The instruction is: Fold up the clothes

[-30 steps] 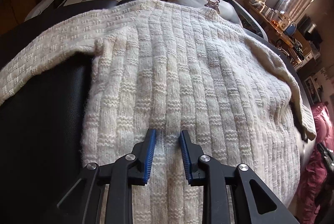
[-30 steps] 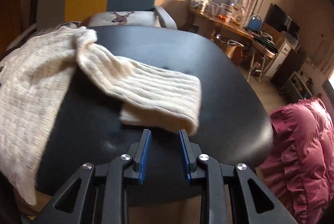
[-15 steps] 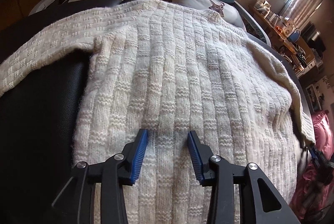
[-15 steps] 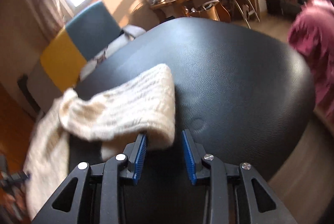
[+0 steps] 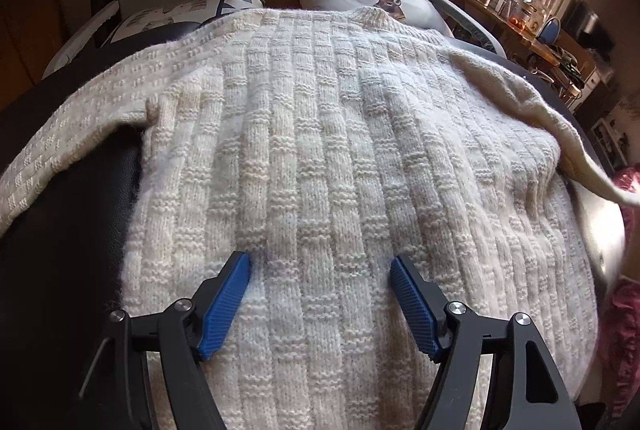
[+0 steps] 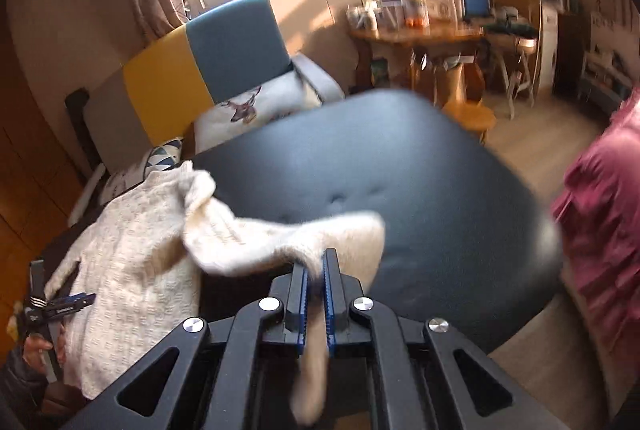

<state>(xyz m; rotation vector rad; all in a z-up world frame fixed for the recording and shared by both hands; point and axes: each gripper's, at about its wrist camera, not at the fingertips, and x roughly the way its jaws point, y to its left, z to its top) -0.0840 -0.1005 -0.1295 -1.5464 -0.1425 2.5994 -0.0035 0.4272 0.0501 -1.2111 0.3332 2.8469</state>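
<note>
Bare black seat (image 6: 420,181) beyond sweater (image 5: 340,149)

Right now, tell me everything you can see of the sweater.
The sweater is cream, chunky knit in a basket-weave of ribbed blocks, with a ribbed collar at the far end. It lies flat on the black padded surface, one sleeve spread out to the left. The right gripper is shut on the other sleeve's cuff, lifting it off the surface. The left gripper is open over the lower body, jaws wide apart.

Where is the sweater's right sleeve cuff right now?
In the right wrist view, the cuff is pinched between the right gripper fingers, lifted above the black cushion, right of the sweater body.
</note>
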